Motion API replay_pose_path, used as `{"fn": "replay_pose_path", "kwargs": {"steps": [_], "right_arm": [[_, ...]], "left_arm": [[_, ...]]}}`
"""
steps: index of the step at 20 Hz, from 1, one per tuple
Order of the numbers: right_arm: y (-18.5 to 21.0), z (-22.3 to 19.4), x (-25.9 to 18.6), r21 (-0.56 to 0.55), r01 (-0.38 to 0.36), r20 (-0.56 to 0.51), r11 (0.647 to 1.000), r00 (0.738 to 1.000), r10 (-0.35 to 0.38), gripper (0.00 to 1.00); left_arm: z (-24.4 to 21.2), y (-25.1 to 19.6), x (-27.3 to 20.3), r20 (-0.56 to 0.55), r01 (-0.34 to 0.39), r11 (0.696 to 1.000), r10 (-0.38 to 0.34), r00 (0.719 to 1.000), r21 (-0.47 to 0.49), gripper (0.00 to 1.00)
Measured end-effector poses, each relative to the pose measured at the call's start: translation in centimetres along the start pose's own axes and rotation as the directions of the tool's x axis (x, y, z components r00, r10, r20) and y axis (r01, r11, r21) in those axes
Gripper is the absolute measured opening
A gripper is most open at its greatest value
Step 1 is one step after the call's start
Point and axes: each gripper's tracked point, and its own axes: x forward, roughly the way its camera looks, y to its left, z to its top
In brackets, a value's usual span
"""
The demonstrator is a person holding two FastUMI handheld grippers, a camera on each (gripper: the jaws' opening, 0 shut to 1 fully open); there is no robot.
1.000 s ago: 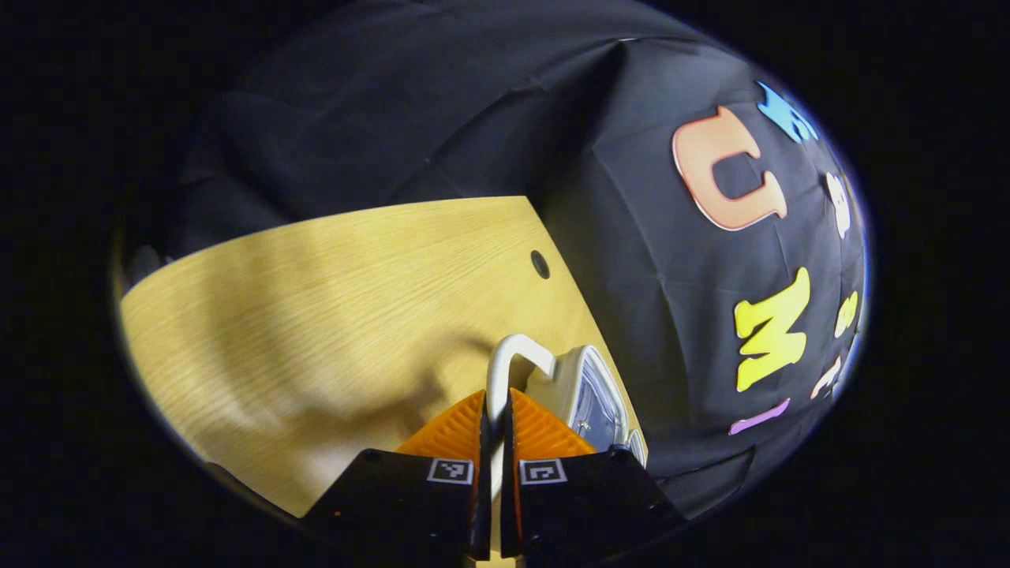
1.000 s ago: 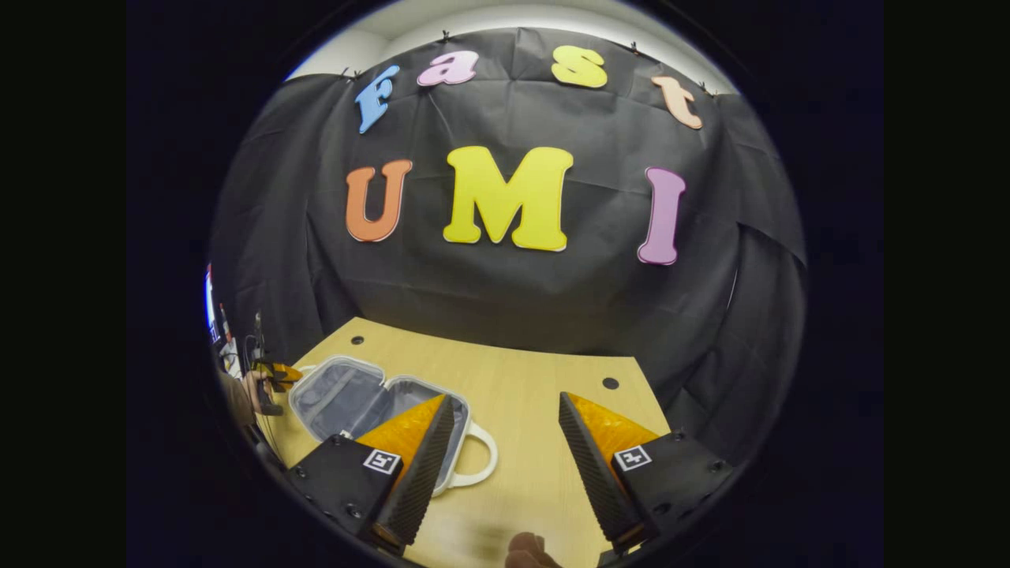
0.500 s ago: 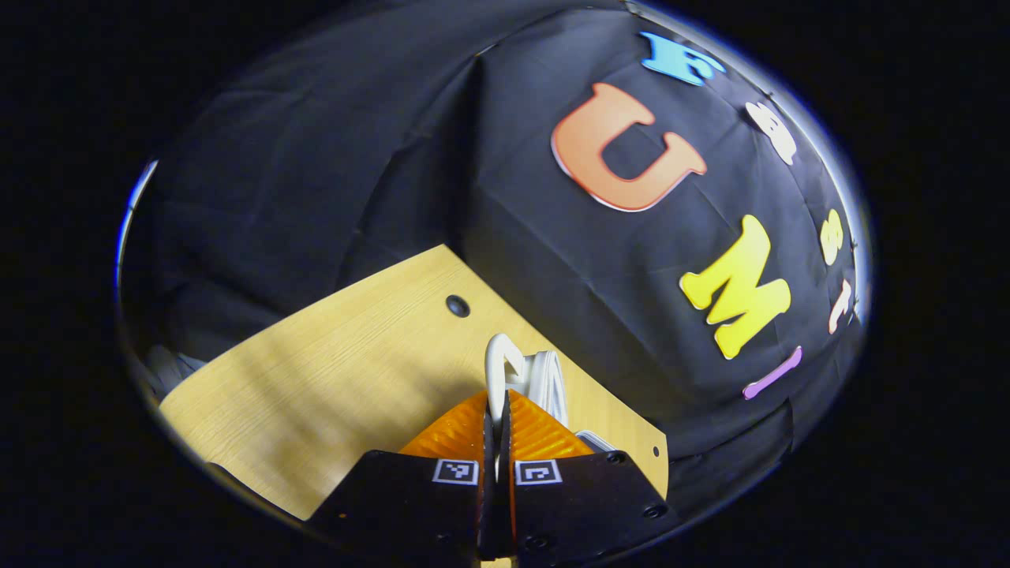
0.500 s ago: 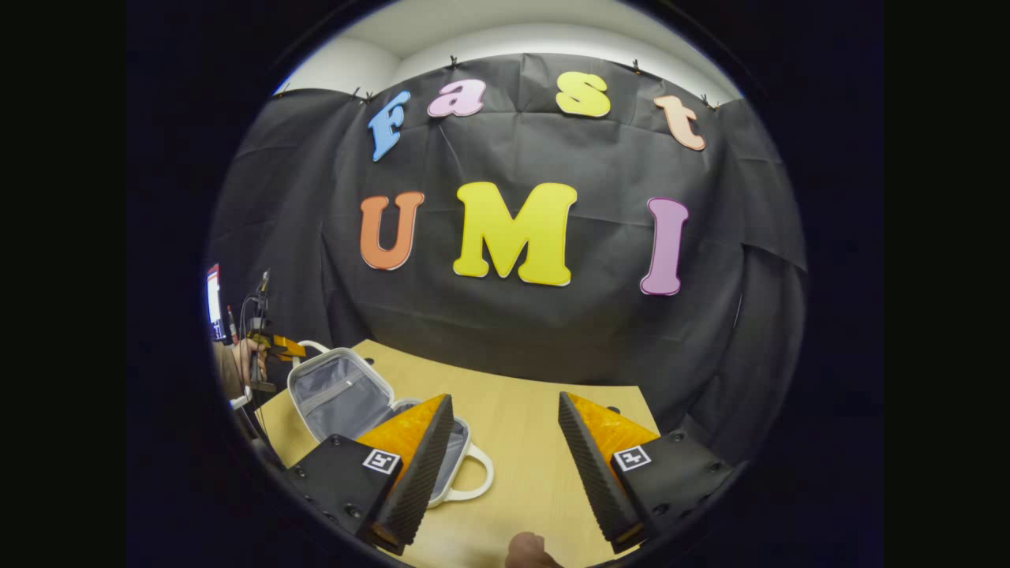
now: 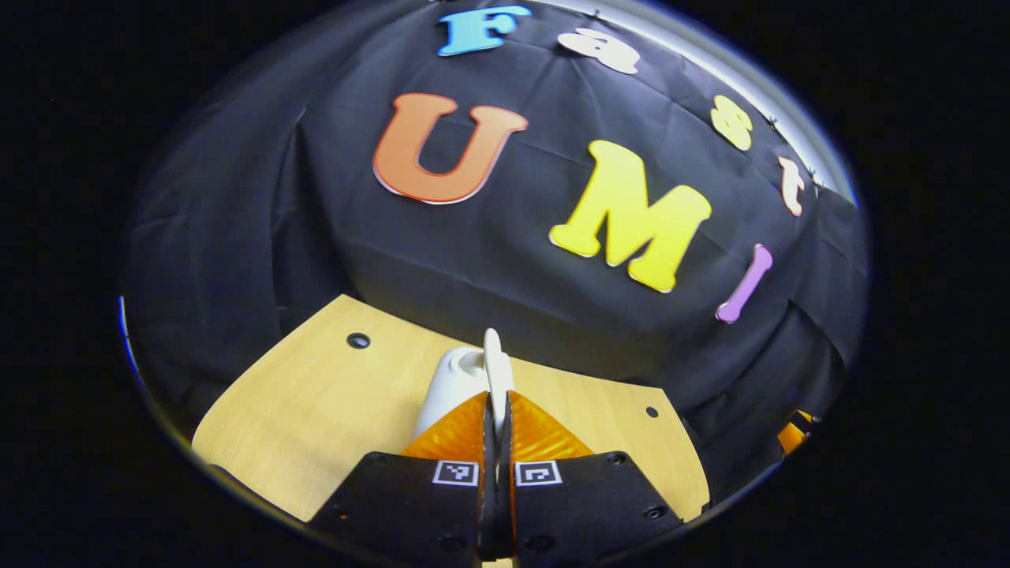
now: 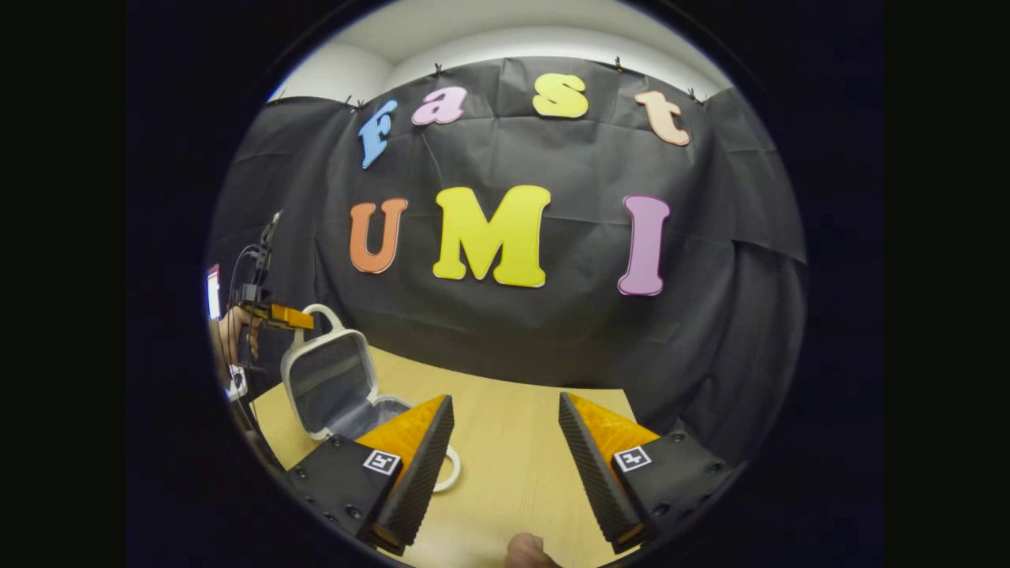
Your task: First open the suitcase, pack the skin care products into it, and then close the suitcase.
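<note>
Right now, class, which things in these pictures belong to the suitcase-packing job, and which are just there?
Belong to the job:
suitcase, lid raised
lid handle, pinched by the left hand-held gripper
right hand-held gripper, open above the table

Just there:
wooden table
screen at the left edge

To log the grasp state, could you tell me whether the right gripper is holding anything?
No, the right gripper has its jaws wide apart above the table.

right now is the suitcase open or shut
Open. In the right gripper view the suitcase lid stands raised, grey lining showing, with the left gripper shut on its handle.
</note>
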Motion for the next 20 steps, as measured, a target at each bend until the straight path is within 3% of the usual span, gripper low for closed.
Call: {"fn": "replay_pose_path", "kwargs": {"steps": [5,10,20], "right_arm": [[-1.7,-0.7,-0.1,-0.011,-0.028,-0.012,1.000,1.000,0.028,0.79],[-4.3,-1.5,-0.1,-0.012,-0.030,-0.031,0.999,0.999,0.030,0.79],[-9.8,-5.9,-1.1,0.009,0.021,-0.110,1.000,0.994,-0.019,0.79]], "left_arm": [[-4.0,-7.3,1.5,-0.057,0.023,0.998,-0.019,0.998,0.066,0.03],[-11.3,-13.4,4.2,-0.190,0.061,0.990,-0.036,0.981,0.128,0.03],[-23.2,-16.9,8.3,-0.375,0.048,0.967,0.051,0.925,0.249,0.03]]}}
